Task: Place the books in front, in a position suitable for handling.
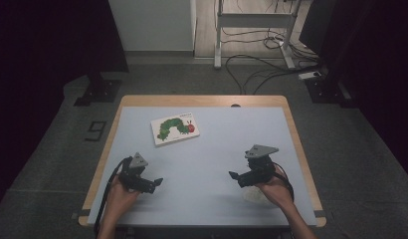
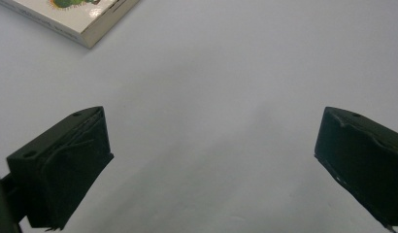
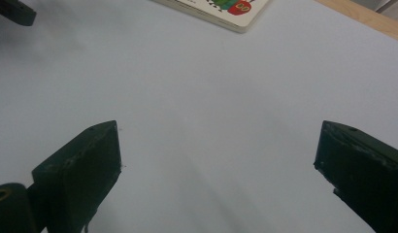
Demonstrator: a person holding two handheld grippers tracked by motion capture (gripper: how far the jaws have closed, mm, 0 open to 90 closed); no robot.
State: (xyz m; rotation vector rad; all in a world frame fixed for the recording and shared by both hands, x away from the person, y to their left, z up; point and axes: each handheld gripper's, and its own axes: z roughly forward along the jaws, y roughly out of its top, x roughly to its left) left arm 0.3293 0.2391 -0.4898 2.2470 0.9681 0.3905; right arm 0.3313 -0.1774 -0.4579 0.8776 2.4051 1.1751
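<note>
Black jaws are gaping wide on our left gripper (image 1: 153,183) and right gripper (image 1: 235,177), gripping nothing, while the caterpillar book (image 1: 174,128) is lying far-left on the pale table (image 1: 232,134).

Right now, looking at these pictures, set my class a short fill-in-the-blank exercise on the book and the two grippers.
1. The book lies flat on the table, its cover showing a green ____.
2. The jaws of the left gripper stand ____, with nothing between them.
3. The right gripper has ____ between its jaws.
4. The book lies nearer the ____ gripper.

Missing words: caterpillar; open; nothing; left
</note>
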